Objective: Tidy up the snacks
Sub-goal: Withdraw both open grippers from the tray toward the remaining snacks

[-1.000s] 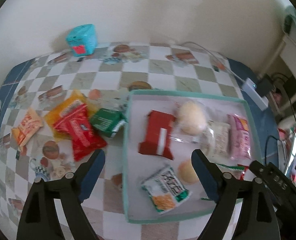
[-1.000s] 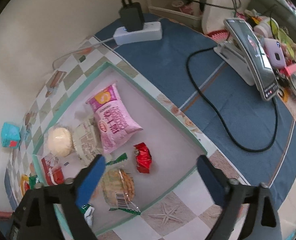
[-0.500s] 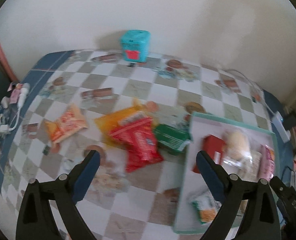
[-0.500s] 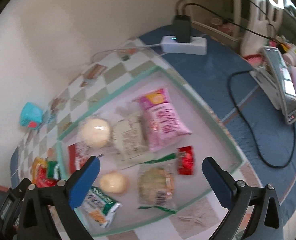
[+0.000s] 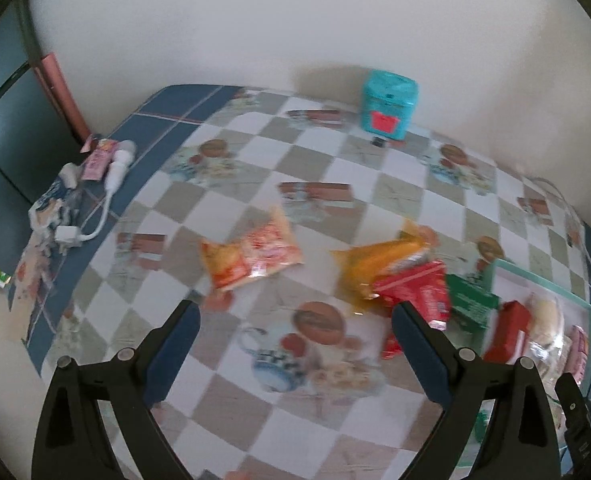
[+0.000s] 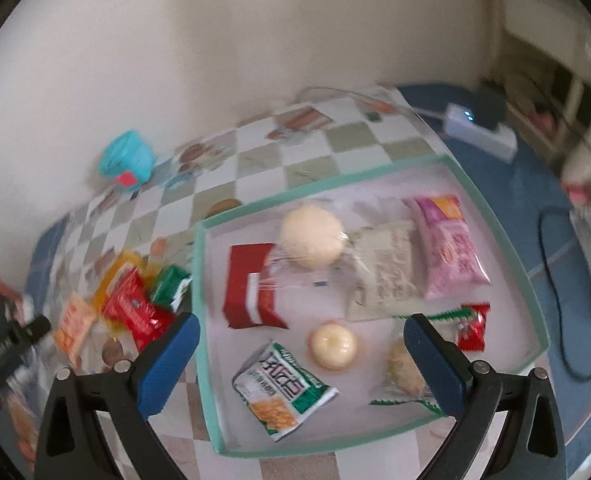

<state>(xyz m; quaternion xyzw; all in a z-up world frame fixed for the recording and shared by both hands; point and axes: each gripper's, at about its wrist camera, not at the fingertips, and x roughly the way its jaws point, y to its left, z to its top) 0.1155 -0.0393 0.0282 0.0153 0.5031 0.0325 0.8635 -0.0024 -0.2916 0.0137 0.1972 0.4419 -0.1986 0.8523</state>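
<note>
From the left wrist view, the left gripper (image 5: 295, 320) hangs above the checkered tablecloth (image 5: 335, 168) with its blue-padded fingers (image 5: 175, 344) spread wide and nothing between them. Ahead of it an orange snack packet (image 5: 251, 254) lies alone on the cloth, well apart from a small heap to the right: a yellow-orange packet (image 5: 379, 264) with a red packet (image 5: 415, 292) lying over its near edge and a green packet (image 5: 469, 300) just beside the red one, close against the tray's left rim. The mint-rimmed tray (image 5: 535, 274) shows only partly at the right edge, with a red box (image 5: 509, 332) inside. A teal tin (image 5: 389, 104) stands by the wall, and a white cable with plug (image 5: 107, 196) lies on the blue border at the left. From the right wrist view, the right gripper (image 6: 301, 340) also stands released, fingers (image 6: 171, 364) wide and empty, above the tray (image 6: 205, 320). Inside it lie the red box (image 6: 251, 284), a wrapped round bun (image 6: 311, 236), a pale printed packet (image 6: 387, 272), a pink packet (image 6: 451, 248), a small red candy packet (image 6: 471, 328), a smaller round bun (image 6: 333, 346), a green-and-white cracker packet (image 6: 281, 392) and a blurred wrapped biscuit (image 6: 403, 364) partly behind the right finger. Left of the tray the red (image 6: 135, 308), green (image 6: 169, 284) and orange (image 6: 75, 324) packets remain on the cloth. A white power strip (image 6: 479, 132) rests on the blue cloth beyond
</note>
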